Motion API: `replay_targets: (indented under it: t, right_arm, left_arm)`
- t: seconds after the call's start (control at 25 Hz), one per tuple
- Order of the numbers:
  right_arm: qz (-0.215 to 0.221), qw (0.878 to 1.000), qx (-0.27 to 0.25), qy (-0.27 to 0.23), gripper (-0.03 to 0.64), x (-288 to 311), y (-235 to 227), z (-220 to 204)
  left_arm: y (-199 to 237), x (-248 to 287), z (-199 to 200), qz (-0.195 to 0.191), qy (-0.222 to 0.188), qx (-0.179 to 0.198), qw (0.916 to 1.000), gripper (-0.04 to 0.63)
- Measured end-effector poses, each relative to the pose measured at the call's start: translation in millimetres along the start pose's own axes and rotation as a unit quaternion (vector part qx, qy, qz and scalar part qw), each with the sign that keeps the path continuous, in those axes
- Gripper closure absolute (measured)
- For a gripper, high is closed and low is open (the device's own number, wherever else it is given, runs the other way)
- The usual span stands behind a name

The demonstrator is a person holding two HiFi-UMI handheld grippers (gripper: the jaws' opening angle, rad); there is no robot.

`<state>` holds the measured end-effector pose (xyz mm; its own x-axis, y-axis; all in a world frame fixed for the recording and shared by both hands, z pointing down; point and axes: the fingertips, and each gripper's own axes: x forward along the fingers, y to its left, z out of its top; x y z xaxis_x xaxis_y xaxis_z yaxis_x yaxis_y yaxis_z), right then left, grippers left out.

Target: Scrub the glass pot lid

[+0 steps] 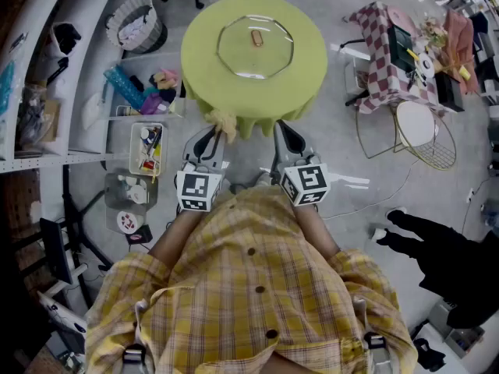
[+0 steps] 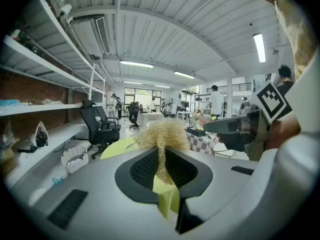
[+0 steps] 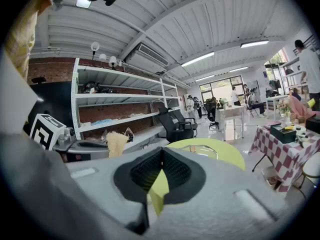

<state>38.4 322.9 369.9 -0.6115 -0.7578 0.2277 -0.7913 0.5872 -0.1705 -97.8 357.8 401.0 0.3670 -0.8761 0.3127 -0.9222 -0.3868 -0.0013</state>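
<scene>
The glass pot lid (image 1: 255, 47), with a brown knob at its middle, lies flat on a round table under a yellow-green cloth (image 1: 304, 76). My left gripper (image 1: 214, 132) hangs just off the table's near edge, shut on a straw-coloured scrubber (image 1: 224, 122). In the left gripper view the scrubber (image 2: 162, 133) bulges out above the closed left gripper (image 2: 161, 153). My right gripper (image 1: 281, 128) sits beside it, also short of the table. Its jaws meet with nothing between them in the right gripper view (image 3: 161, 151), where the lid (image 3: 201, 151) lies ahead.
Shelving runs down the left, with clear bins of small items (image 1: 146, 148) and a white basket (image 1: 136, 22) on the floor. A checkered table (image 1: 390, 49) and a wire-frame stool (image 1: 425, 135) stand to the right. A person's dark legs (image 1: 437, 244) are at the far right.
</scene>
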Motion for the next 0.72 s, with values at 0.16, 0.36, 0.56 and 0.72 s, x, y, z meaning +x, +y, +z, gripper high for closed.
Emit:
replay_targets:
  t: [0.16, 0.36, 0.56, 0.72]
  right_arm:
    - [0.006, 1.0, -0.001, -0.001, 0.618, -7, -1, 1]
    - [0.009, 1.0, -0.002, -0.009, 0.618, -18, -7, 6]
    - [0.02, 0.999, -0.014, -0.027, 0.618, -34, -14, 15]
    - [0.024, 0.999, -0.02, -0.029, 0.618, -48, -22, 13]
  left_arm:
    - [-8, -3, 5, 0.004, -0.005, -0.001, 1.0, 0.551]
    - [-19, -5, 11, 0.01, -0.011, -0.001, 0.9999, 0.551]
    - [-36, -4, 14, 0.021, -0.008, -0.003, 0.9997, 0.551]
    - [-53, -4, 20, 0.033, -0.014, -0.01, 0.9993, 0.551]
